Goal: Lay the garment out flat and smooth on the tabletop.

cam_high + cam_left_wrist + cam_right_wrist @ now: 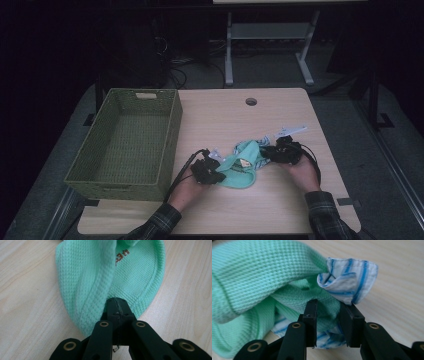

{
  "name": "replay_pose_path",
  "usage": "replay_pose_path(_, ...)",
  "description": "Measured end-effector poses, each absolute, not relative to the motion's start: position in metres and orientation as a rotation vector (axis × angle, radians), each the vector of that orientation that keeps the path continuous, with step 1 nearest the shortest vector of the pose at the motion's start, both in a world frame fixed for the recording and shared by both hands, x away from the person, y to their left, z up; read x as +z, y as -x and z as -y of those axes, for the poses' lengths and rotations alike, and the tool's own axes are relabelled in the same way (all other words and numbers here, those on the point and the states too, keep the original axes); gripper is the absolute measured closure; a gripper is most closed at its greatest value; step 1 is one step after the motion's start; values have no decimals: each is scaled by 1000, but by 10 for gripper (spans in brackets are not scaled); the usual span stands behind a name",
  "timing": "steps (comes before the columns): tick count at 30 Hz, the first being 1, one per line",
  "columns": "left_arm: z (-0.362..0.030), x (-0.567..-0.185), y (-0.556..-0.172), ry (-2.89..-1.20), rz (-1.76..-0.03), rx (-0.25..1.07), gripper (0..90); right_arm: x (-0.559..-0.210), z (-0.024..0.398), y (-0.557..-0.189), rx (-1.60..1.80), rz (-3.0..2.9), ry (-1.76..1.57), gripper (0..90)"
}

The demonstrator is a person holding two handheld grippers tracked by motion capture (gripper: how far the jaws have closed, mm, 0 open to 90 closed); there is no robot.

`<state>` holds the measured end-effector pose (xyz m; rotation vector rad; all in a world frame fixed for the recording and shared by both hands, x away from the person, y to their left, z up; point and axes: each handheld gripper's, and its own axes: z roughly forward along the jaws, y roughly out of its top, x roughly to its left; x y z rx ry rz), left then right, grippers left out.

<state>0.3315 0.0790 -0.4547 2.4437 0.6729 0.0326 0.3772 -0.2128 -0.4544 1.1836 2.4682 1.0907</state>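
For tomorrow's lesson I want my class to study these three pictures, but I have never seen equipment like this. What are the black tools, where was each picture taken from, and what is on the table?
A person sits at a wooden table with a hand-held two-jaw gripper in each hand. One picture comes from a camera above, looking down. The other two come from small cameras riding on each gripper, looking along its black jaws.

On the table lie a green woven basket, which looks empty, and a mint-green garment with a blue-striped white part.

The left gripper is shut, pinching the garment's hem. The right gripper has bunched green and striped cloth between its part-closed jaws; it seems to grip it. A white object lying beyond the garment is too small to identify.
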Motion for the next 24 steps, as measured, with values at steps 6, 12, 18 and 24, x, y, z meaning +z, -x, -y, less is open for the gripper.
replay_pose_path(6, -79, -455, -332, -2444, -674, 30, 896, -464, 213, -378, 1053, -2491, -1195, 722)
replay_pose_path(12, -79, -455, -332, -2444, -672, 25, 897, -466, 210, -378, 1046, -2512, -1158, 834)
replay_pose_path(18, -79, -455, -332, -2445, -672, 26, 897, -456, 213, -375, 1072, -2495, -1147, 856)
replay_pose_path(24, -80, -455, -333, -2444, -671, 20, 897, -443, 216, -376, 1093, -2471, -1119, 863)
